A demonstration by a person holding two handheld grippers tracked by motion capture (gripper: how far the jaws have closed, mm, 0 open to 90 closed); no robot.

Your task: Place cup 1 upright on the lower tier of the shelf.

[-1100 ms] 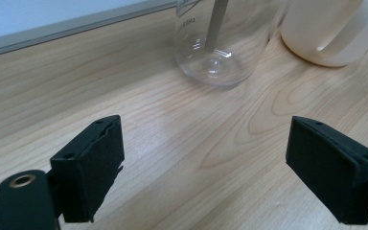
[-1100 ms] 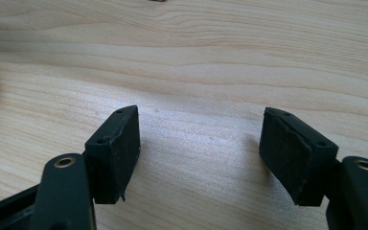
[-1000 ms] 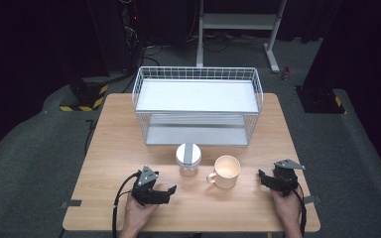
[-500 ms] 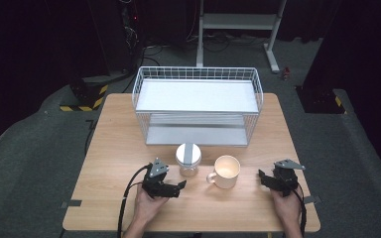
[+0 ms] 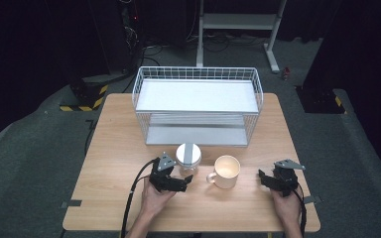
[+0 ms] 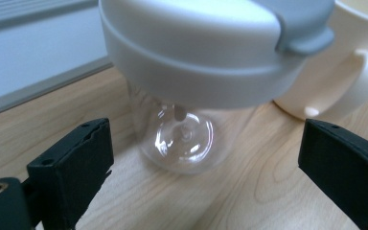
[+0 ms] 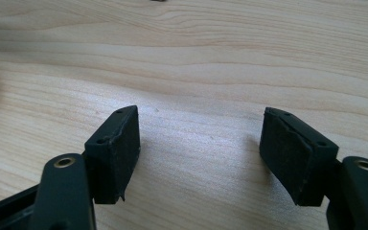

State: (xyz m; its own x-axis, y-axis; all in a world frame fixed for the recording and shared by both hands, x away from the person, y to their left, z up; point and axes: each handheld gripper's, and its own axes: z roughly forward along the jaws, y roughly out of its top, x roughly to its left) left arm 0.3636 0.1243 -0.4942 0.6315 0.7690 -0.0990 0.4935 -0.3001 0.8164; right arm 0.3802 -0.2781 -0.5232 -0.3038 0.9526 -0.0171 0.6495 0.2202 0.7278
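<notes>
Dark floor surrounds the pale wooden table point(image 5: 119, 198), where a clear glass jar with a white lid point(image 5: 188, 156) stands just in front of a white wire rack point(image 5: 197, 106), beside a cream ceramic mug point(image 5: 225, 171). The left hand-held gripper point(image 5: 187, 180), whose jaws have just been opening, stands wide and empty, flanking the jar. Glass looks stiff, slippery and breakable; gripping the body below the lid seems safest. The right hand-held gripper point(image 5: 262, 176) sits partly open, empty.

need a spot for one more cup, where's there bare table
Bare wood lies left of the left gripper up to the wire rack, and between mug and right gripper. Crowded: jar and mug stand close together before the rack.
</notes>
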